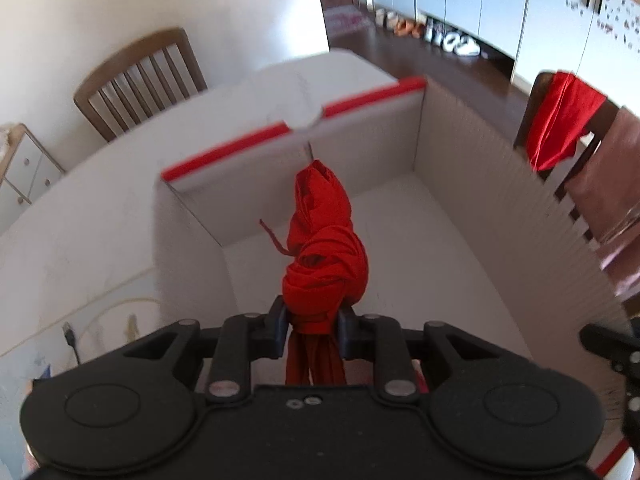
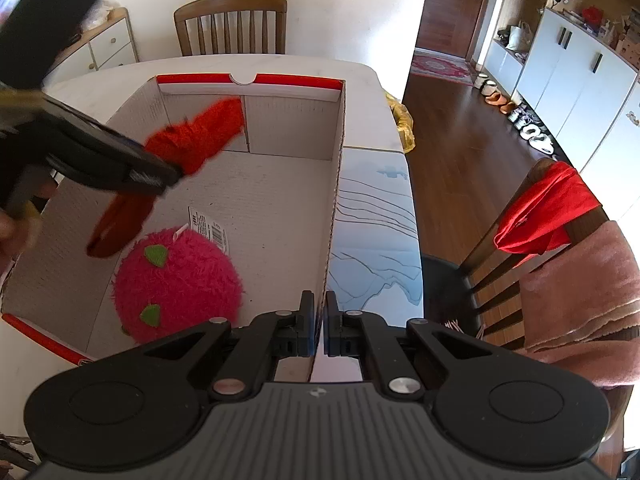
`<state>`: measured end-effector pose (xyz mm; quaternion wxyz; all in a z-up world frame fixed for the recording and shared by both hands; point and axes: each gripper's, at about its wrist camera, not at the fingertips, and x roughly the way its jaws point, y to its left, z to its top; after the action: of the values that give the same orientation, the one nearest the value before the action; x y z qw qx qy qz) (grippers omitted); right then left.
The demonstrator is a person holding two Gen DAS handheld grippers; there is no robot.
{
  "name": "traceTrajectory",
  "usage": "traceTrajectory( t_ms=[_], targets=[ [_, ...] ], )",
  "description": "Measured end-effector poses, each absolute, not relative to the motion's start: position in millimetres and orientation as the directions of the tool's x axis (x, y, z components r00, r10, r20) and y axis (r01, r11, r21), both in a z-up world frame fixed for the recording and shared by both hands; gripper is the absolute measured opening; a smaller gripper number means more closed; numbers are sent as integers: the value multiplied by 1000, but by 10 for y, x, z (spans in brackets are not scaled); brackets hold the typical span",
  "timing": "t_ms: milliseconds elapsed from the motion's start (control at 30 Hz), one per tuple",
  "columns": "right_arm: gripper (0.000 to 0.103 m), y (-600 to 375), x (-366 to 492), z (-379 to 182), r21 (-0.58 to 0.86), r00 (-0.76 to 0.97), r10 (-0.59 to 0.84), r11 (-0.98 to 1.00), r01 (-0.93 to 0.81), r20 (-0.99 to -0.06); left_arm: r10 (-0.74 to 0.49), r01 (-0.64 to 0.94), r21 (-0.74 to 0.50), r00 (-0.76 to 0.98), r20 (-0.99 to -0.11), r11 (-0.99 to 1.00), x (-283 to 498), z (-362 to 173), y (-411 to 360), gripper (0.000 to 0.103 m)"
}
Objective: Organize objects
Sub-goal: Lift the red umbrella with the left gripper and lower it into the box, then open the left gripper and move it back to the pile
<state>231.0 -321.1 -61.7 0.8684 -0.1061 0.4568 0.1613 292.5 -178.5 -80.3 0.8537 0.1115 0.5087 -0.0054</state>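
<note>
My left gripper (image 1: 314, 322) is shut on a twisted bundle of red cloth (image 1: 324, 264), which juts out past the pads over the inside of an open cardboard box (image 1: 480, 168) with a red rim. In the right wrist view the left gripper (image 2: 172, 172) comes in from the left above the box (image 2: 292, 120), with the red cloth (image 2: 200, 140) hanging in the air. A fuzzy pink plush ball (image 2: 176, 284) with green spots lies on the box floor near the front. My right gripper (image 2: 319, 304) is shut on the box's right wall.
The box sits on a white table (image 2: 360, 76) beside a pale blue printed sheet (image 2: 376, 220). Wooden chairs stand at the far side (image 2: 232, 24) and at the right, where a red garment (image 2: 540, 216) hangs on the backrest. A cable (image 1: 70, 336) lies left of the box.
</note>
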Motion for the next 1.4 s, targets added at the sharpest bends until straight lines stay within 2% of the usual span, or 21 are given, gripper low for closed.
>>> traceTrajectory(
  t_ms=[467,533,600,633,900,1400],
  targets=[
    [3,-3247,2343,-633,-28,525,199,919,-393,-827,109,121,164,370,-923,979,2972,-1100,-1640,30],
    [3,-3246,2343,-633,-28,525,199,919,-392,-828,98,117,149,361,-928,982,3022,-1100,-1682,34],
    [3,-3248,2342,-635,-28,525,199,919,-393,-828,89,118,140,360,-929,983,3008,-1093,-1663,48],
    [3,-3247,2343,-633,-28,525,199,919,-392,-828,89,119,141,368,-926,983,3012,-1065,-1720,51],
    [3,-3244,2348,-633,-27,525,197,921,-388,-828,58,142,131,433,-900,981,2921,-872,-1780,66],
    [3,-3251,2379,-642,-27,527,178,933,-358,-831,-34,147,54,538,-842,988,2658,-399,-1696,68]
  ],
)
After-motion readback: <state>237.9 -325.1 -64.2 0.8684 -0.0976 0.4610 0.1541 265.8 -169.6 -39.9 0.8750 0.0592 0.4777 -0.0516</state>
